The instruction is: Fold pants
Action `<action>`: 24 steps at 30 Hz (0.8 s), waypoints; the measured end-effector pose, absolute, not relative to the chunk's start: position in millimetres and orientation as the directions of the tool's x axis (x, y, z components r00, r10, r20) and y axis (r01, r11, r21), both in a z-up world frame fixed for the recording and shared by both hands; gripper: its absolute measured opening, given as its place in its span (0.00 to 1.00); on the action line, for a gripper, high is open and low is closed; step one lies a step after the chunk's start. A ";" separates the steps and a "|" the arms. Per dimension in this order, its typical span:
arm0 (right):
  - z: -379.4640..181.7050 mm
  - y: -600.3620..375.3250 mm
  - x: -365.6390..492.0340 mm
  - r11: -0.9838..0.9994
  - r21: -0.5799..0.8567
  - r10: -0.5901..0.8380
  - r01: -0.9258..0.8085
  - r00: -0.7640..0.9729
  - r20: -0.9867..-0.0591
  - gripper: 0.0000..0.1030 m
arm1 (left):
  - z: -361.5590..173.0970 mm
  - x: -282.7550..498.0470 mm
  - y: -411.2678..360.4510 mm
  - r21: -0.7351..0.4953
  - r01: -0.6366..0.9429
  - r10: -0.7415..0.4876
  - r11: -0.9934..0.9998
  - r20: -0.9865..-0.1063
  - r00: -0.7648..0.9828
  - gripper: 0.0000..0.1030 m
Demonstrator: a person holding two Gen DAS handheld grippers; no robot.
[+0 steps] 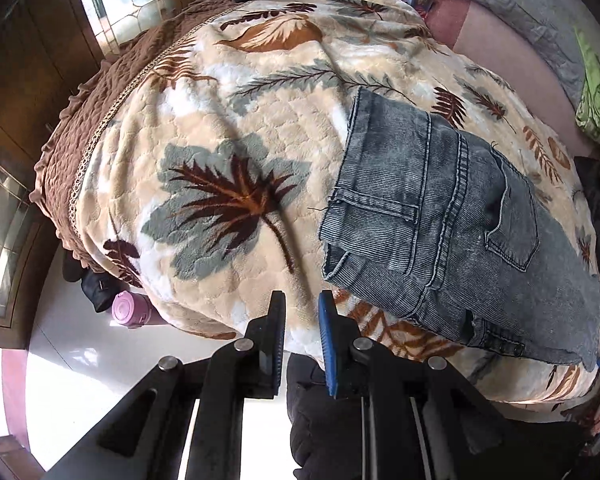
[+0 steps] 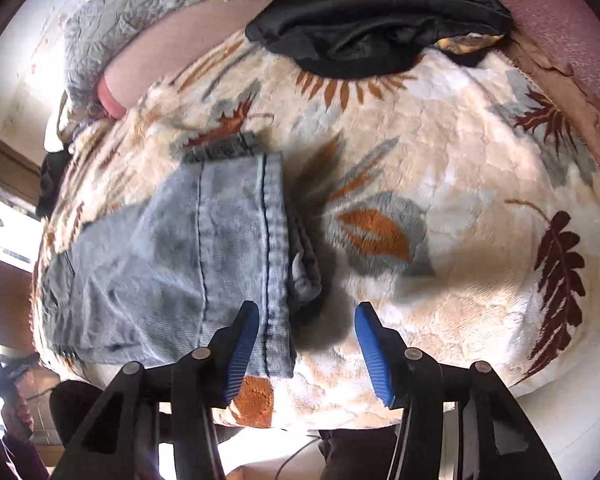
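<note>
Folded grey-blue jeans point(image 1: 440, 216) lie on a cream blanket with a leaf print point(image 1: 228, 128); a back pocket faces up. My left gripper point(image 1: 302, 310) hovers over the blanket's near edge, left of the jeans. Its jaws are almost together, with only a slim gap and nothing between them. In the right wrist view the jeans point(image 2: 172, 248) lie left of centre with a stitched hem running toward me. My right gripper point(image 2: 306, 316) stands open just above that hem end. The left finger point(image 2: 242, 344) is over the denim and the right finger point(image 2: 374, 352) over bare blanket point(image 2: 460, 200); neither pad presses the cloth.
A black garment point(image 2: 372, 28) is heaped at the blanket's far edge. A grey quilted pillow point(image 1: 520, 0) and a green cloth point(image 1: 598, 100) lie beyond. A pink bottle point(image 1: 130, 310) stands on the floor by the bed. A dark-gloved hand point(image 1: 320, 420) is below the left gripper.
</note>
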State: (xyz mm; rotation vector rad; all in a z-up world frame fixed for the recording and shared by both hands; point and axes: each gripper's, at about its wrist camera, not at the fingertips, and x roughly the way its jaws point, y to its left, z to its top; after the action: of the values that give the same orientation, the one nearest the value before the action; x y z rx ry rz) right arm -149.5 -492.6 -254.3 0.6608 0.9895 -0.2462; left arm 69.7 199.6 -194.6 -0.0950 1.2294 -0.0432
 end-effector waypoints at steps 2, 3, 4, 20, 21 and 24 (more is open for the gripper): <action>-235.9 -501.4 -149.9 0.759 0.454 0.078 0.467 0.628 -0.775 0.68 | -176.9 64.3 198.5 -0.101 -0.014 -0.088 0.995 -0.919 0.383 0.16; -227.3 -504.4 -143.7 0.756 0.472 0.066 0.454 0.664 -0.745 0.70 | -167.3 62.7 192.3 -0.102 0.006 -0.096 0.995 -0.908 0.407 0.16; -220.6 -506.9 -133.9 0.755 0.488 0.064 0.438 0.691 -0.720 0.71 | -158.9 61.1 182.9 -0.101 0.030 -0.104 0.994 -0.898 0.428 0.16; -271.5 -489.9 19.7 0.857 0.310 0.068 0.412 0.505 -0.860 0.20 | -184.9 47.4 10.4 -0.171 0.322 -0.280 0.931 -0.901 0.331 0.18; -269.7 -487.6 17.6 0.861 0.295 0.052 0.415 0.505 -0.861 0.17 | -185.8 46.6 7.4 -0.174 0.327 -0.283 0.929 -0.902 0.325 0.18; -245.7 -489.2 -2.0 0.865 0.257 -0.035 0.431 0.562 -0.826 0.16 | -185.7 44.7 4.4 -0.173 0.335 -0.285 0.926 -0.904 0.319 0.18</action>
State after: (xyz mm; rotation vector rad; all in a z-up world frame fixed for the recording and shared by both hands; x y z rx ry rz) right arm -2.0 -489.2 -245.7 0.4657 0.9407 -0.2861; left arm 44.7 4.4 -185.7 0.0488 1.1773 -0.4077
